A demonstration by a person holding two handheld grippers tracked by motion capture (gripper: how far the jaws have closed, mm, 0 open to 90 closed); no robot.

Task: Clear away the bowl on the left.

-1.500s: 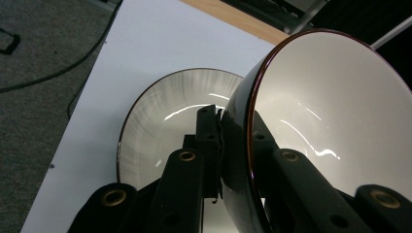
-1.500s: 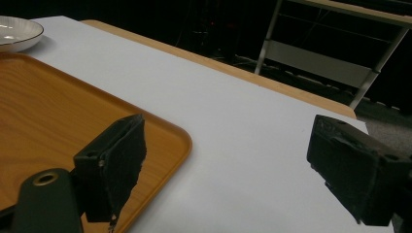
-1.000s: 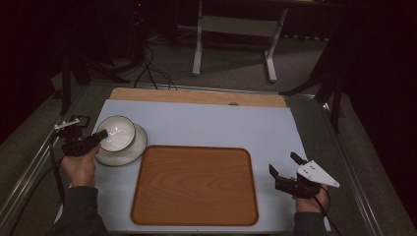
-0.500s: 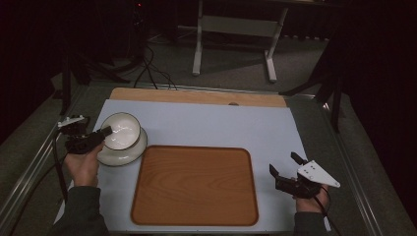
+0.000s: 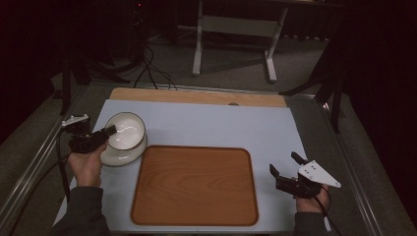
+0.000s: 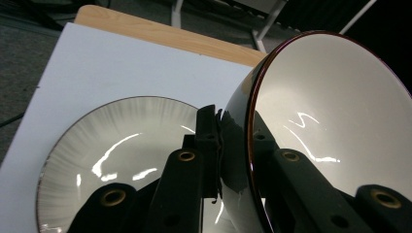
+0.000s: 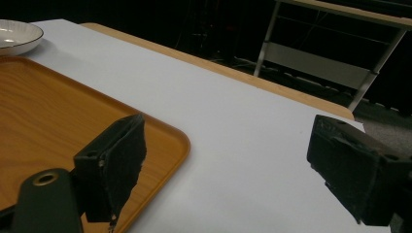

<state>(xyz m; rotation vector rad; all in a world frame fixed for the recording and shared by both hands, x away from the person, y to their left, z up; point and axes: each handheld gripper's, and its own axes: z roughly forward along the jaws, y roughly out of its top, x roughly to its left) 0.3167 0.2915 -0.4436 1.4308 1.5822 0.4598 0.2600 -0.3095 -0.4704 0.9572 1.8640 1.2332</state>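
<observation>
A white bowl (image 5: pixel 127 129) with a dark rim hangs tilted just above a white plate (image 5: pixel 118 155) at the table's left. My left gripper (image 5: pixel 108 132) is shut on the bowl's near wall. In the left gripper view one jaw sits inside the bowl (image 6: pixel 335 111) and one outside, with the plate (image 6: pixel 107 145) underneath. A wooden tray (image 5: pixel 194 184) lies bare in the middle. My right gripper (image 5: pixel 285 166) stands open near the tray's right edge, low over the table, nothing between its fingers (image 7: pixel 116 160).
A pale blue mat (image 5: pixel 221 123) covers the table, with a wooden strip (image 5: pixel 196 97) along the far edge. Metal rails run down both sides. A grey stand (image 5: pixel 236 29) and cables lie on the floor beyond. The plate (image 7: pixel 14 34) shows far off past the tray (image 7: pixel 48 111).
The left gripper has closed in on the bowl's rim and tipped it up off the plate. The right gripper has stayed still.
</observation>
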